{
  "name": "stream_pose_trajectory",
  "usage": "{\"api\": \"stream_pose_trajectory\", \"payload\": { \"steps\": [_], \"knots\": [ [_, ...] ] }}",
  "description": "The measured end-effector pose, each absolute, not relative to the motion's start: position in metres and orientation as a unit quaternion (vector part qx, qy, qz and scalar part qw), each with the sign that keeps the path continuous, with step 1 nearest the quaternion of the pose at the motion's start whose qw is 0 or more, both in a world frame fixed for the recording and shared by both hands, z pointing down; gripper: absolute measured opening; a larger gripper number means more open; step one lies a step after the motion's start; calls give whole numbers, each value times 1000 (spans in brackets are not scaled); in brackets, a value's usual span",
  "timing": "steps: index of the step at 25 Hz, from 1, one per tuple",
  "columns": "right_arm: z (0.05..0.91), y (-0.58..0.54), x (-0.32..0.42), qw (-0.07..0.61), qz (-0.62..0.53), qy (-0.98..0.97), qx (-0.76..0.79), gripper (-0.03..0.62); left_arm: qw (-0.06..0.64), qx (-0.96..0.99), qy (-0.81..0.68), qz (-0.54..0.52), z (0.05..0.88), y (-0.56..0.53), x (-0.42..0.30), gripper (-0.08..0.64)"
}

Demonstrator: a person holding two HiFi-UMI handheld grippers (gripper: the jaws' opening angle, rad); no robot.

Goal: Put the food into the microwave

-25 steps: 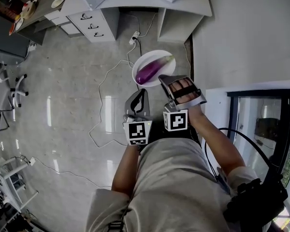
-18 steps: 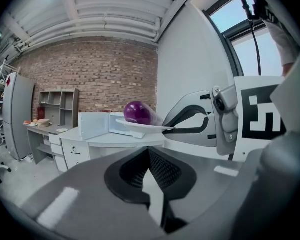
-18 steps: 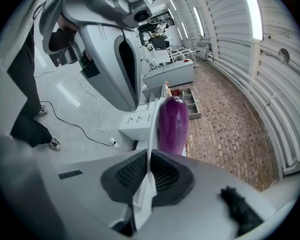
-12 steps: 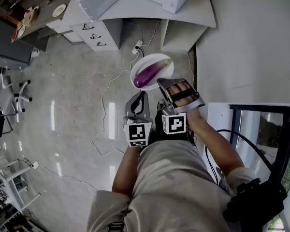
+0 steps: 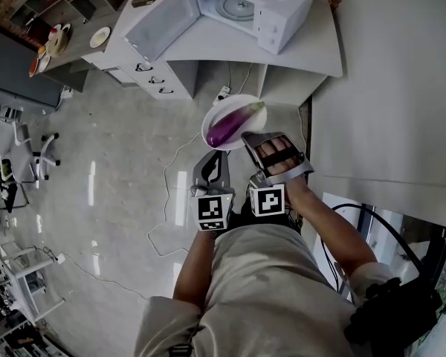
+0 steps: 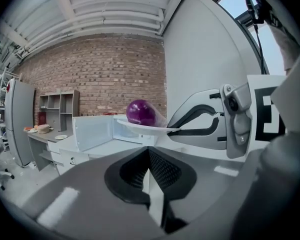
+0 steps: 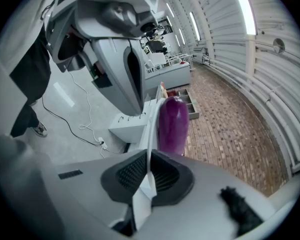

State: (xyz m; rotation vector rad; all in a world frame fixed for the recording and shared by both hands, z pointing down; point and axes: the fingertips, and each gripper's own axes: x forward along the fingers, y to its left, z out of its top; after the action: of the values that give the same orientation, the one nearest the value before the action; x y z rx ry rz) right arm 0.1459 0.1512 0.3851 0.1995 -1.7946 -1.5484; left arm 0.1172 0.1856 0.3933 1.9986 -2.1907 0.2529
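Note:
A purple eggplant lies on a white plate carried over the floor. My right gripper is shut on the plate's near rim; in the right gripper view the rim runs between the pads with the eggplant beyond. Beside it on the left, my left gripper is shut with nothing in it. Its own view shows the plate and eggplant ahead to the right. The white microwave stands on a desk ahead, its door swung open to the left.
A white desk with drawers carries the microwave. A white wall runs along the right. Cables and a socket strip trail on the floor below the desk. A side counter at far left holds dishes.
Both grippers and the plate have come closer to the desk. The microwave, only partly in view before, now shows fully with its door open.

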Motion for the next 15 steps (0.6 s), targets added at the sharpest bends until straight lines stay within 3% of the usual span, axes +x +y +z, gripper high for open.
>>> {"api": "stream_pose_trajectory", "payload": {
  "steps": [15],
  "knots": [
    [387,90,122,364,-596,-711,83,23,93,660,-739,98,398,126,87,8]
  ]
}}
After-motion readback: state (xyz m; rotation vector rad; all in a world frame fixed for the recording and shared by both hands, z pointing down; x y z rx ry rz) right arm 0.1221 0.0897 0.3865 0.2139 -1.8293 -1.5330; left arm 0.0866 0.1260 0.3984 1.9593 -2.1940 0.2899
